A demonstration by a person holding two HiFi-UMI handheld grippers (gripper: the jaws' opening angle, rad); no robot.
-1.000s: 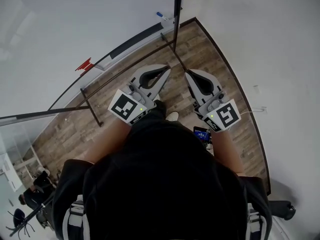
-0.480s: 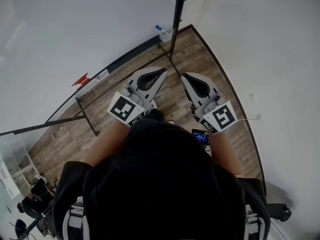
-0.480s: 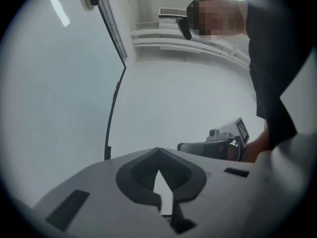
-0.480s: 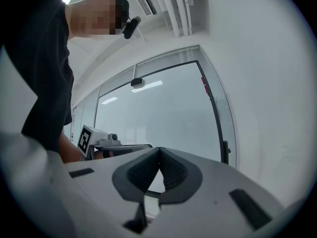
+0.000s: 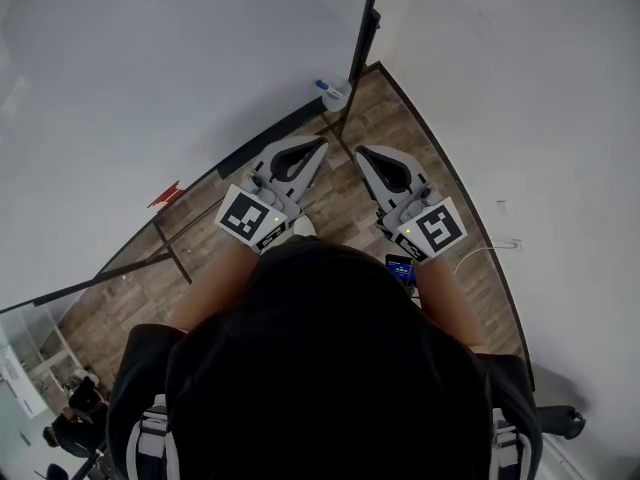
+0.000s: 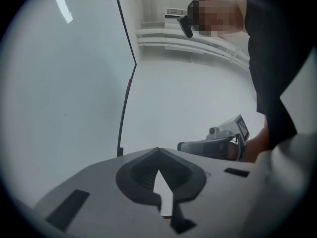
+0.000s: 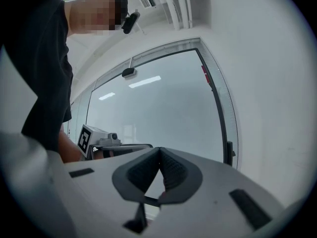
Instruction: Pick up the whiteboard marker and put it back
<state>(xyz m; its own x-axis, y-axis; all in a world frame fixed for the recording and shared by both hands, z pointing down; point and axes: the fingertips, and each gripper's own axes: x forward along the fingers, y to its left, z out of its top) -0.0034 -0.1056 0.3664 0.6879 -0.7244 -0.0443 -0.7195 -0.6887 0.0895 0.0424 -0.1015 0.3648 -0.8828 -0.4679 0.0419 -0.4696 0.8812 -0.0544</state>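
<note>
Overhead first, then each gripper in turn.
Head view: left gripper [image 5: 322, 145] and right gripper [image 5: 360, 152] side by side, pinched shut; whiteboard marker [image 5: 322, 85] ahead, apart, near black post [image 5: 362, 28]. Left gripper view: closed on nothing. Right gripper view: likewise.

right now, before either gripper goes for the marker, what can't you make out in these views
- whiteboard marker: seen in the head view only, too small to tell how it sits; neither gripper view shows it.
- red item at the lower edge of the board: head view, too small to identify.
- floor around the feet: head view, hidden by the person's head and torso.
</note>
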